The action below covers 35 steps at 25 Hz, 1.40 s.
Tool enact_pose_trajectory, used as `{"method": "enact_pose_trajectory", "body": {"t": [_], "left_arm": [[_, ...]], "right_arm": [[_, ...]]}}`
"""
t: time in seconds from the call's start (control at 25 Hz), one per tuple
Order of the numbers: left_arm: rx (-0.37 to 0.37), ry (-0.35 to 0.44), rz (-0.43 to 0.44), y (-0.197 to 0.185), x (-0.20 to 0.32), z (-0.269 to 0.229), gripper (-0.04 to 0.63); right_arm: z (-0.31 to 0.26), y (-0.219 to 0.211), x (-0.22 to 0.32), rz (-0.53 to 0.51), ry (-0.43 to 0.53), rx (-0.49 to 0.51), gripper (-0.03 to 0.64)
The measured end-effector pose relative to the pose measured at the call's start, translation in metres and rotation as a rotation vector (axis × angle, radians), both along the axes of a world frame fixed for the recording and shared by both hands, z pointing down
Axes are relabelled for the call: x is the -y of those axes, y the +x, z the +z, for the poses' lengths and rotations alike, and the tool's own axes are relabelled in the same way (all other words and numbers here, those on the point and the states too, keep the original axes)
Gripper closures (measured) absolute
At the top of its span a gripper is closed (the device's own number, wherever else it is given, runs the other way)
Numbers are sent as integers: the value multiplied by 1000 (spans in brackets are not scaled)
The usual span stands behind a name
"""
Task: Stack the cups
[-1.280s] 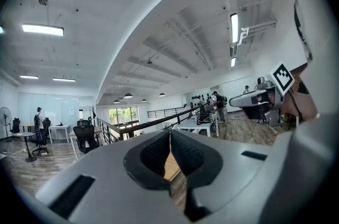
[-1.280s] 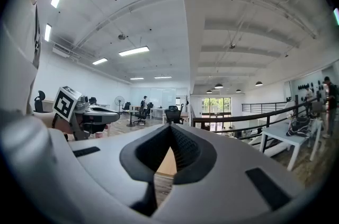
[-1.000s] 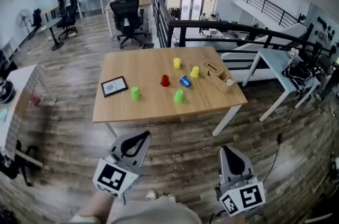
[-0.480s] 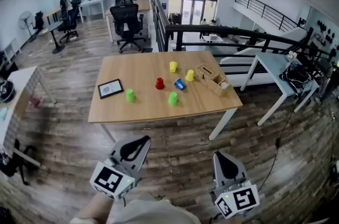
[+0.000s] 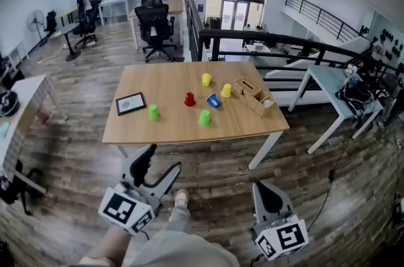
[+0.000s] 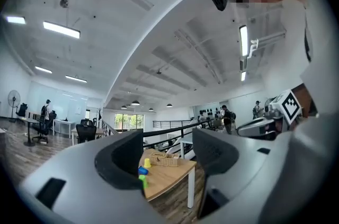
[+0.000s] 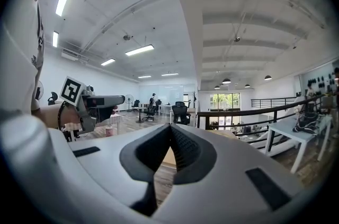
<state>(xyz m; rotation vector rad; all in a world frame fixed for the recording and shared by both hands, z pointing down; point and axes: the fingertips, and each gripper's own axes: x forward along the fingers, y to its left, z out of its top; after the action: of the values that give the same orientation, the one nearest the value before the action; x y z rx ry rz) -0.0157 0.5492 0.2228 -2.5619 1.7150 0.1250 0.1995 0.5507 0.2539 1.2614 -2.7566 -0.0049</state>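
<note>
- The floor [image 5: 76, 152] is made of dark wood planks. A strip of it lies between your two grippers and the near edge of the table.
- One rectangular table [image 5: 183, 132], with a pale wood top and white legs, carries all the things of the task. It is well apart from both grippers.
- One black metal railing [image 5: 271, 40] runs behind the far edge of the table. One black office chair [image 5: 154, 19] stands beyond it at the left.
- On your left gripper [image 5: 163, 158] the jaws have just been opening. They now stand wide apart, and only the far table shows through the gap.
- On your right gripper [image 5: 261, 186] the jaws are pressed together and hold nothing.
- Your shoe [image 5: 180, 198] shows on the floor between the grippers.
- One open wooden box [image 5: 255, 94] with compartments sits near the right end of the table. One flat dark frame [image 5: 130, 103] lies at the left end.
- Six small cups stand near the middle of the table, none on another: two yellow cups [image 5: 206, 79], two green cups [image 5: 153, 112], one red cup [image 5: 189, 99] and one blue cup [image 5: 214, 101].
- The blue cup seems to lie on its side, just beside the red cup.
</note>
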Motion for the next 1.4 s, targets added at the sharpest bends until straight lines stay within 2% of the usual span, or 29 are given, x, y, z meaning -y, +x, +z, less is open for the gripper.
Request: {"method": "enact_pose_trajectory", "body": {"t": [0.28, 0.64, 0.92, 1.08, 1.24, 1.4], "left_arm": [[122, 18, -25, -15, 46, 14, 313], [98, -29, -24, -51, 138, 40, 313], [144, -61, 20, -83, 245, 46, 313], [173, -86, 74, -98, 322, 44, 313], [152, -92, 128, -120, 390, 40, 313], [138, -87, 145, -146, 447, 44, 313]], "right_arm": [[16, -1, 39, 18, -4, 1, 591], [32, -47, 126, -7, -27, -34, 591], [33, -86, 228, 13, -57, -43, 591], [31, -110, 296, 28, -77, -61, 591], [29, -132, 357, 50, -101, -85, 591], [28, -154, 416, 78, -107, -98, 591]]}}
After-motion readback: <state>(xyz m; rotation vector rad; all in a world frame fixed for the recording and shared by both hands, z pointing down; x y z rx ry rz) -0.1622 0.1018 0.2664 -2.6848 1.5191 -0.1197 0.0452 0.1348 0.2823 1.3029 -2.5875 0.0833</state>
